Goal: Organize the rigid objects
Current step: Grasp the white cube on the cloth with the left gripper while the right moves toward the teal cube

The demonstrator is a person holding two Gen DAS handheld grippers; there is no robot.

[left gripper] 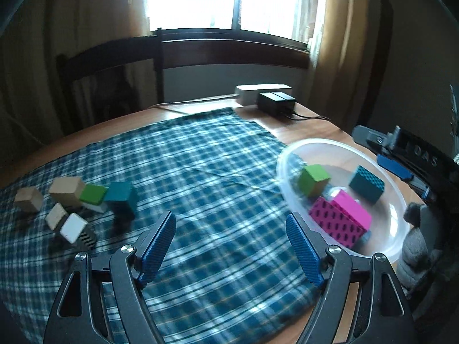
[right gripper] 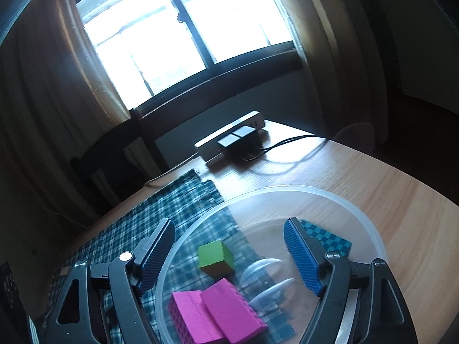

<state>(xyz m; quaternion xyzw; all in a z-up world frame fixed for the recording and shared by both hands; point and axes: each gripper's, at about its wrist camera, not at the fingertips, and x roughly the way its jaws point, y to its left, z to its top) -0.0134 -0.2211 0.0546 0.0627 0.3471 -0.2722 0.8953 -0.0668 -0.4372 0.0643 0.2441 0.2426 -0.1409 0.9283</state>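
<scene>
My left gripper (left gripper: 231, 246) and right gripper (right gripper: 229, 253) are both spread wide, holding nothing. Some small hard blocks (left gripper: 74, 206) sit far left on the checked cloth (left gripper: 200, 172); others lie in the clear plastic bowl (left gripper: 381, 169). They look light and stiff; I'd pinch flat sides. No words I can read.

Lying flat over a smooth, grained wooden table (right gripper: 373, 189): a matt woven plaid cloth (left gripper: 200, 154), lightly creased. Sitting half on it, a clear glossy plastic bowl (left gripper: 289, 154), catching window glare. Holding matt painted blocks: a green block (right gripper: 215, 258), a pink block (right gripper: 226, 309) with a ridged face, a teal checkered block (left gripper: 367, 185). Showing bare pale wood: plain blocks (left gripper: 66, 190). Wearing ribbed blue rubbery pads (left gripper: 160, 246) on matt black plastic: both grippers, screws shining metallic.
</scene>
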